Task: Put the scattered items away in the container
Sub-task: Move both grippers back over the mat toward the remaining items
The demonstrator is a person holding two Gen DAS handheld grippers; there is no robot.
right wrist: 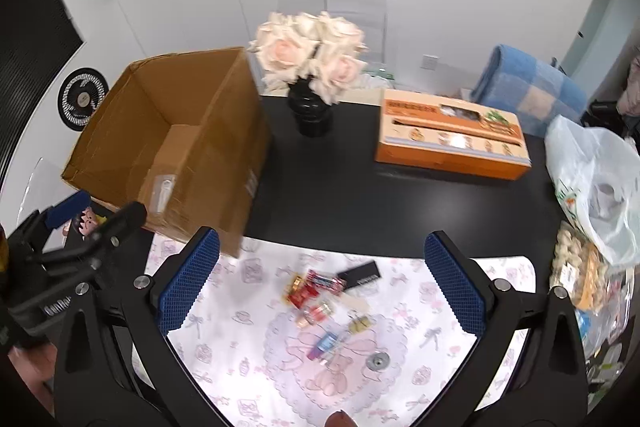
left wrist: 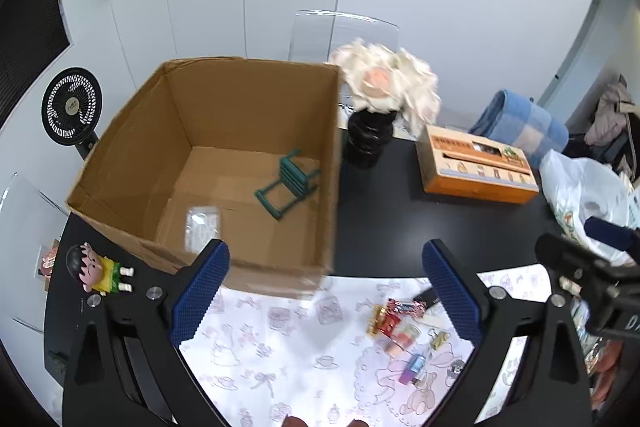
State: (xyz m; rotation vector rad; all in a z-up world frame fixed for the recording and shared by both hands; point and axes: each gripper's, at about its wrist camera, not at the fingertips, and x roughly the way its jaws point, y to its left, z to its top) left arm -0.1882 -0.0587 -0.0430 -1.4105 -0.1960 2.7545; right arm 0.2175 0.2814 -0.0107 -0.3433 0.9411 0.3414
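An open cardboard box (left wrist: 132, 163) (right wrist: 208, 155) stands at the left of the black table. Inside lie a green toy chair (left wrist: 290, 183) and a clear packet (left wrist: 203, 227). Small items lie scattered on a white patterned cloth (right wrist: 248, 359): red candy wrappers (right wrist: 312, 287) (left wrist: 394, 315), a black card (right wrist: 360, 275), a pink-and-blue item (right wrist: 324, 345) (left wrist: 416, 367), a gold clip (right wrist: 360, 325) and a round metal piece (right wrist: 378, 362). My left gripper (left wrist: 326, 291) is open with nothing in it, over the box's near wall. My right gripper (right wrist: 322, 275) is open above the scattered items.
A black vase of pale roses (right wrist: 312, 75) stands behind the box. An orange carton (right wrist: 452, 135), a blue blanket roll (right wrist: 528, 87) and a plastic bag (right wrist: 592, 179) fill the right side. A cartoon figurine (left wrist: 96, 269) lies left of the box. A black fan (left wrist: 72, 107) stands beyond.
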